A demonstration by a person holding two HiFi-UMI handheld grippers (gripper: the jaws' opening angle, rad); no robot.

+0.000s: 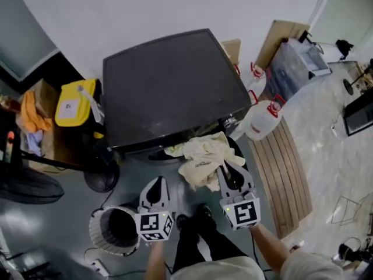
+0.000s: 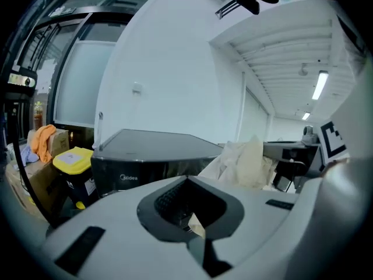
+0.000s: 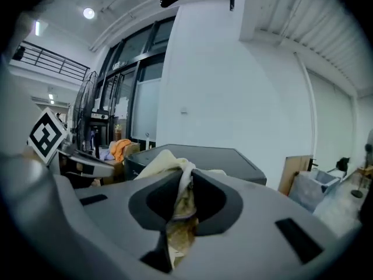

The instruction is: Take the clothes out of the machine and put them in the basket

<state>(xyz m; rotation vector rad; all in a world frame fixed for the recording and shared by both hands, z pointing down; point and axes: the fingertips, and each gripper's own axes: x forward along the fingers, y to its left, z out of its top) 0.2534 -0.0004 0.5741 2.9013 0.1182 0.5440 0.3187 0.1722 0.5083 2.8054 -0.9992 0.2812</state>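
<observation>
The basket [image 1: 98,227] stands on the grey floor at lower left, a round white tub with a perforated wall. Its inside shows only dark from the head view, so what it holds cannot be told. The clothes [image 1: 201,156] are not in it: a cream bundle hangs at the front edge of the machine [image 1: 169,86], off to the basket's right and well apart from it. One end of the bundle trails back toward the machine's front, where a pale greenish bit shows under the lid edge.

The right tongs [image 1: 226,171] are pinching that cream cloth. In the right gripper view the fabric runs straight up between the pressed jaws and drapes over their tips. The left tongs [image 1: 156,184] sit beside them, above the basket's rim side, and are pressed together. A thin pale sliver shows where they meet, too small to name. Both tongs point at the machine, tilted slightly down, with the forearms reaching in from the bottom of the head view.

Around them, a yellow-lidded bin [image 1: 74,102] sits just left of the machine. A cardboard box with orange cloth [image 1: 32,118] lies further left, and a fan [image 1: 26,188] below it. White jugs [image 1: 262,120] stand at the machine's right corner beside a slatted wooden board [image 1: 285,174].
</observation>
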